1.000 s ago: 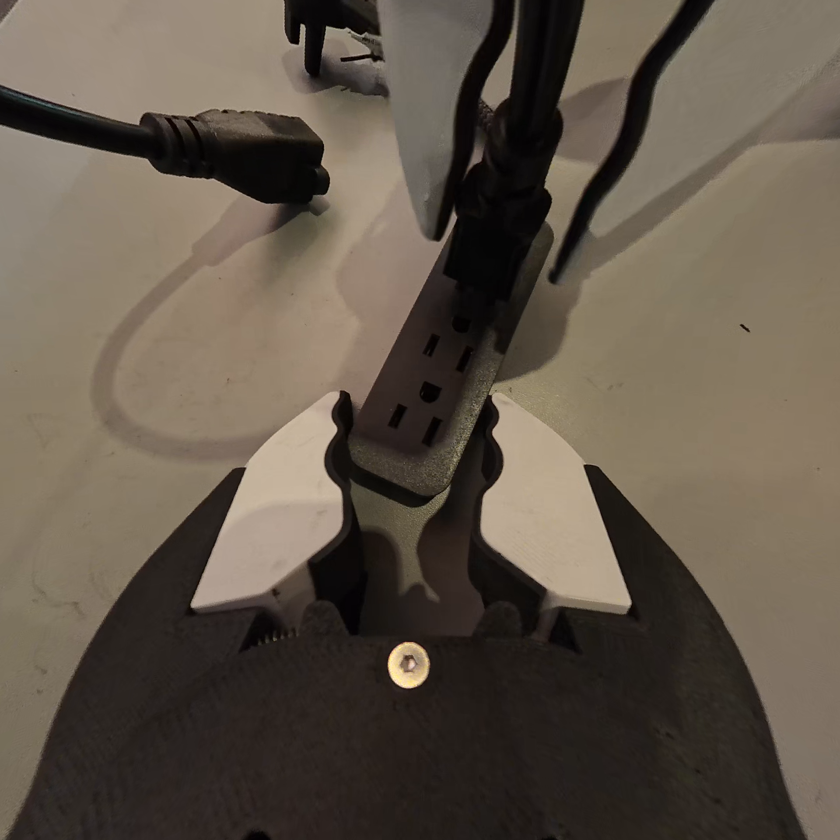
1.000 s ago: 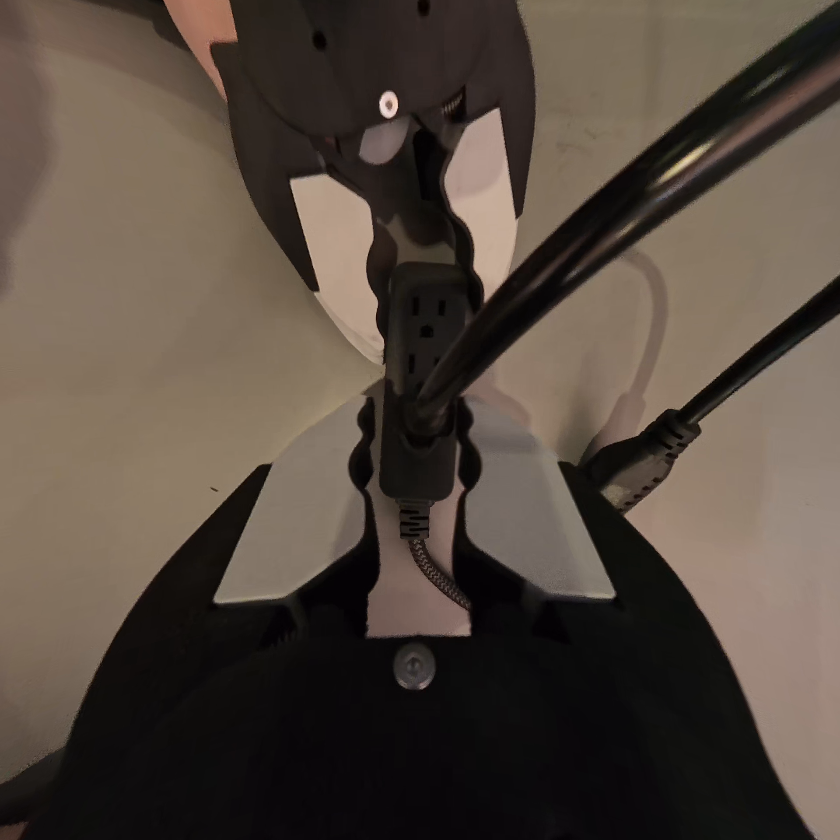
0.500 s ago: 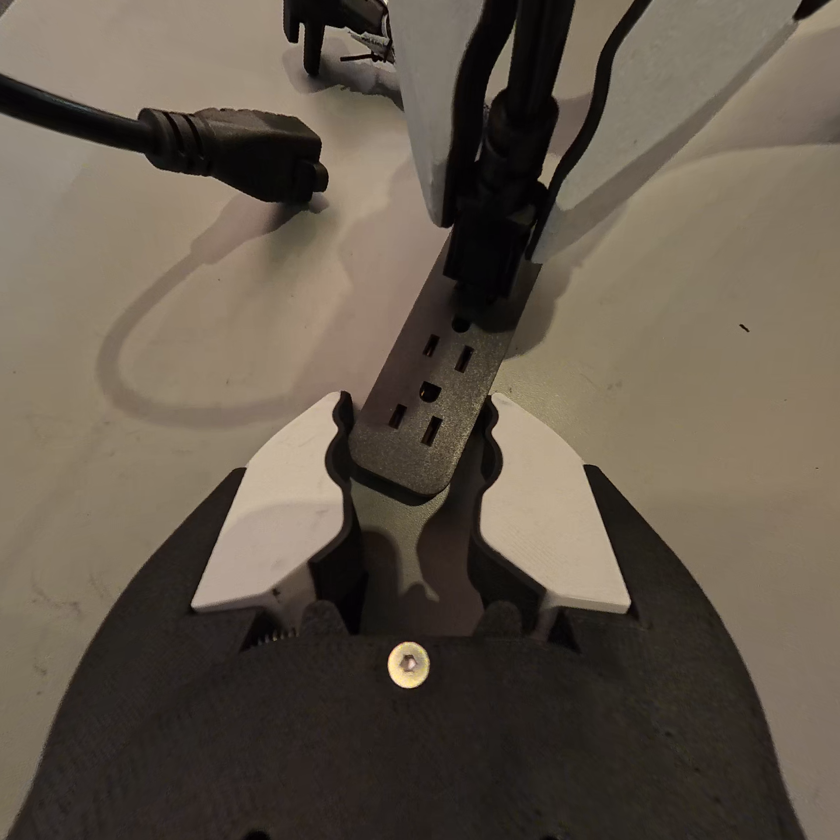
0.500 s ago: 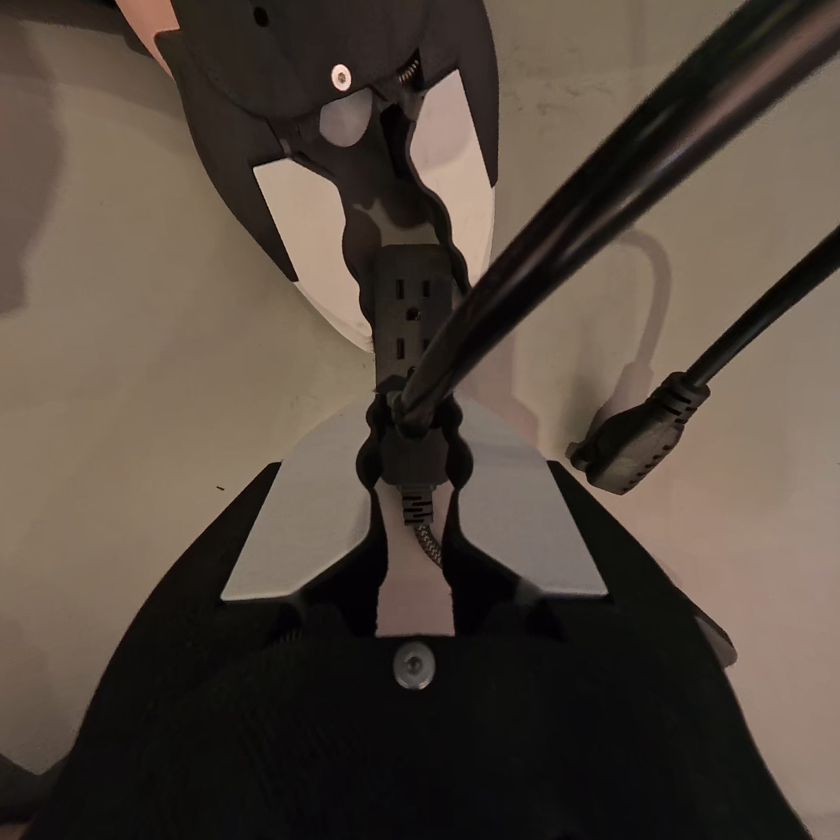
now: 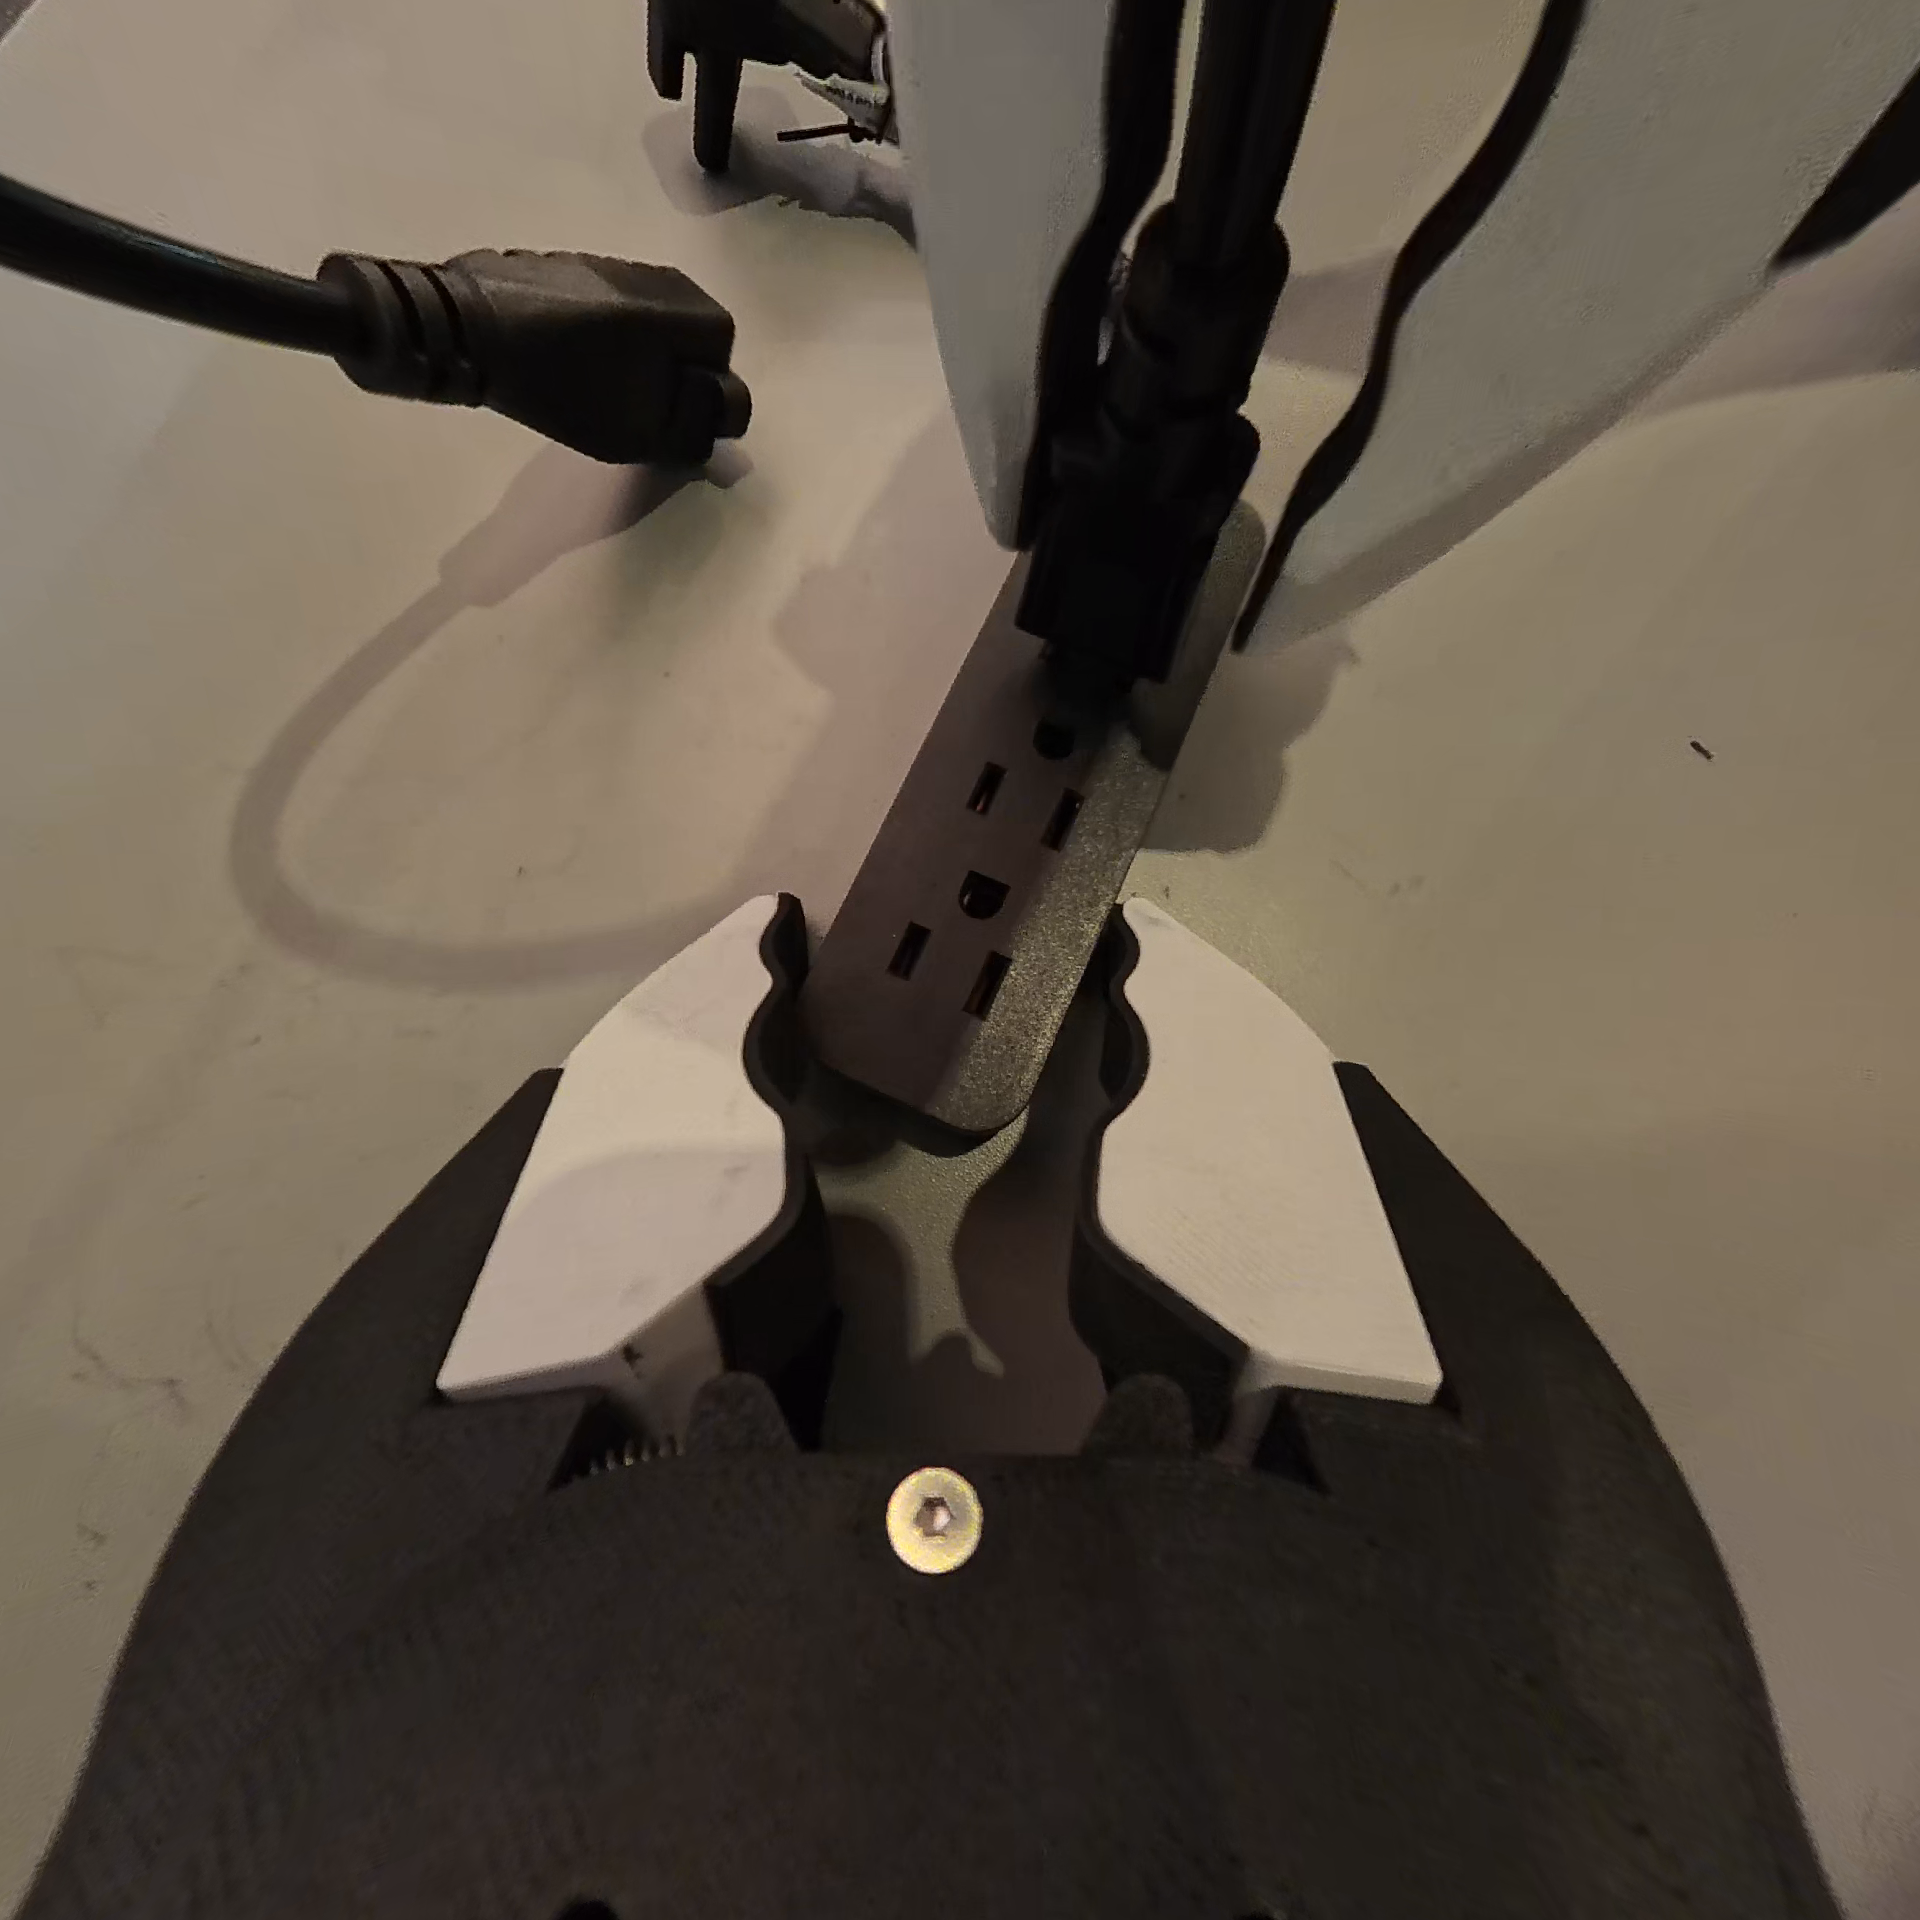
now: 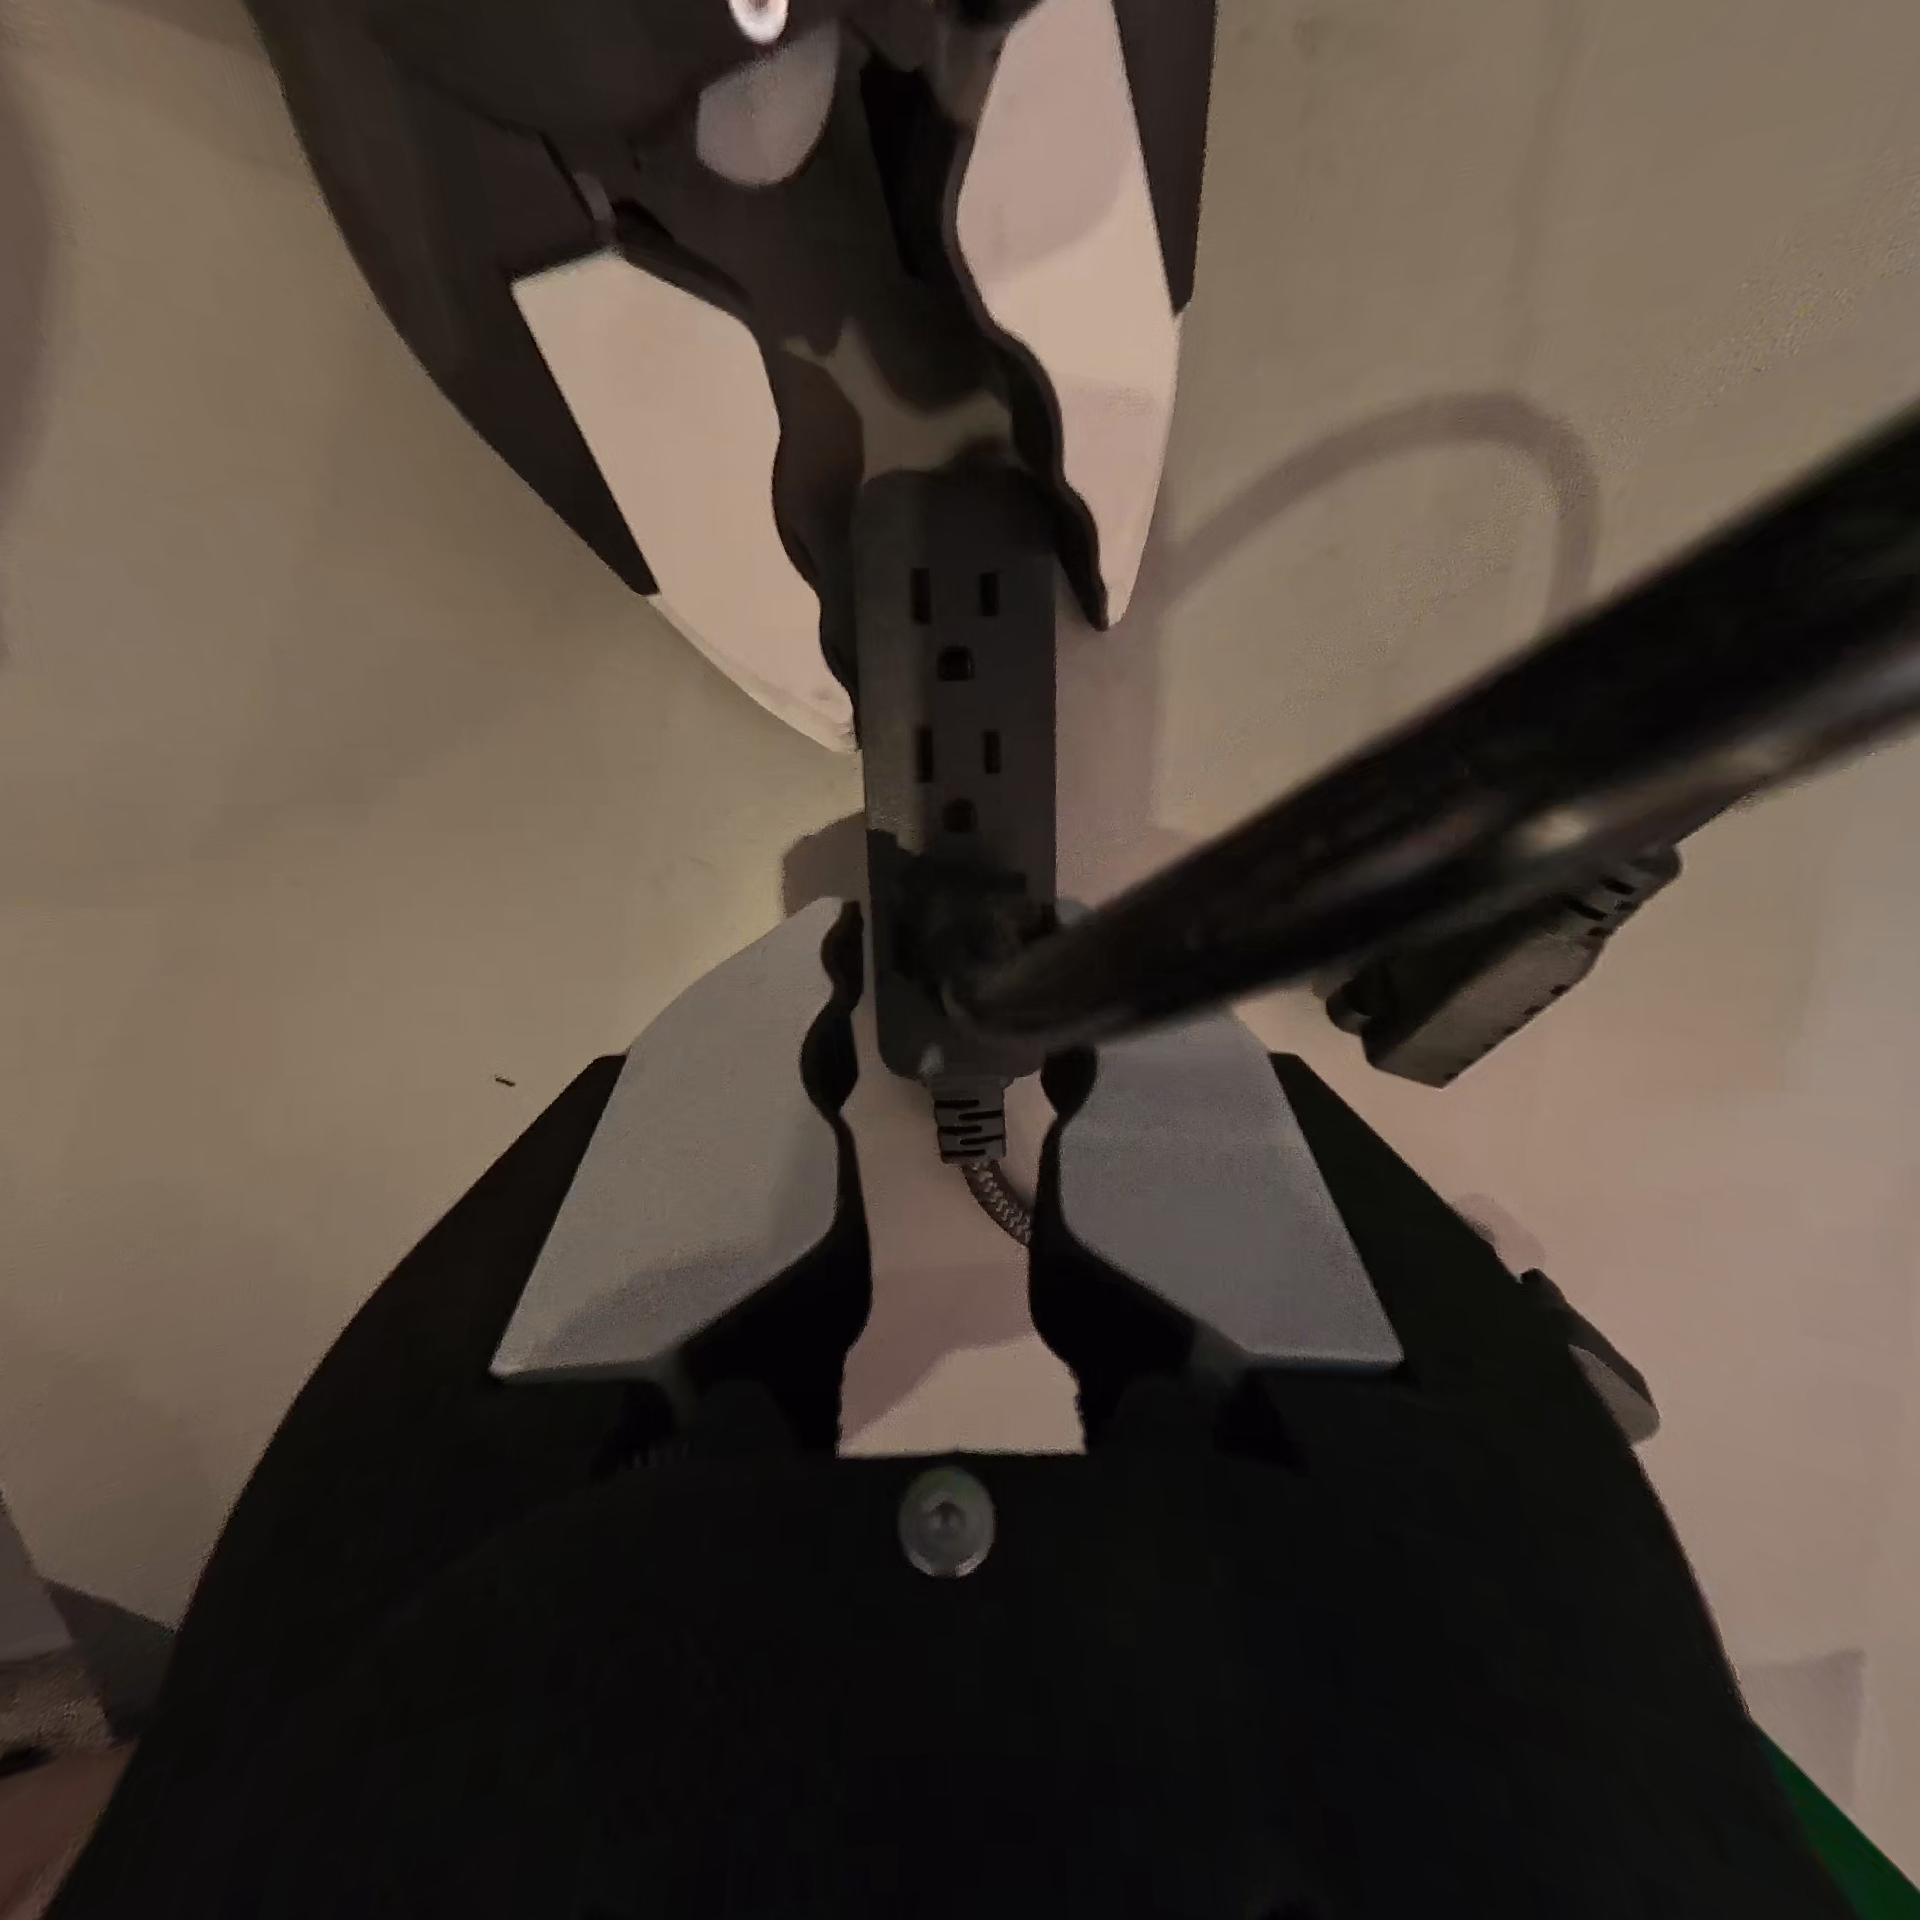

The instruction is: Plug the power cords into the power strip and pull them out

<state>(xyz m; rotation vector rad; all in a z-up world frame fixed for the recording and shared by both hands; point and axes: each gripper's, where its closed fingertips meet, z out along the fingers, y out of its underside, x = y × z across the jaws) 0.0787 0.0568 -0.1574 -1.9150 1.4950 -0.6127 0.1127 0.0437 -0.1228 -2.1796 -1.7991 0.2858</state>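
L wrist view: left tool (image 5: pixel 951 992) clamped on near end of the dark grey power strip (image 5: pixel 997 904), both fingers touching its sides. Strip lies flat on the pale worktop (image 5: pixel 1558 935), running away from cam, angled slightly right. Two outlets nearest the tool are bare. Black plug (image 5: pixel 1132 520) sits in the far outlet, its cable going straight up out of frame. Right tool (image 5: pixel 1143 582) comes down from top, white fingers either side of that plug; left-hand finger close against plug, other one stands apart w/ visible gap, so spread, not gripping. Second black cord end (image 5: pixel 551 353) lies loose on worktop to the left of the strip, well apart, cable leaving at left edge. Another small black plug (image 5: pixel 707 94) at top edge, partly cut off.

R wrist view: right tool (image 6: pixel 945 997) fingers parted, straddling the strip's near end (image 6: pixel 956 727) w/ gaps on both sides, no contact seen. Plug (image 6: pixel 961 935) seated in nearest outlet, blurred; thick black cable (image 6: pixel 1455 831) sweeps from it up-right across frame. Strip's own braided lead (image 6: pixel 987 1184) exits between the fingers toward cam. Two free outlets beyond. Left tool (image 6: pixel 956 551) at top, closed on strip's far end. Loose cord end (image 6: pixel 1507 966) on worktop (image 6: pixel 312 831) right of strip, partly behind the cable.
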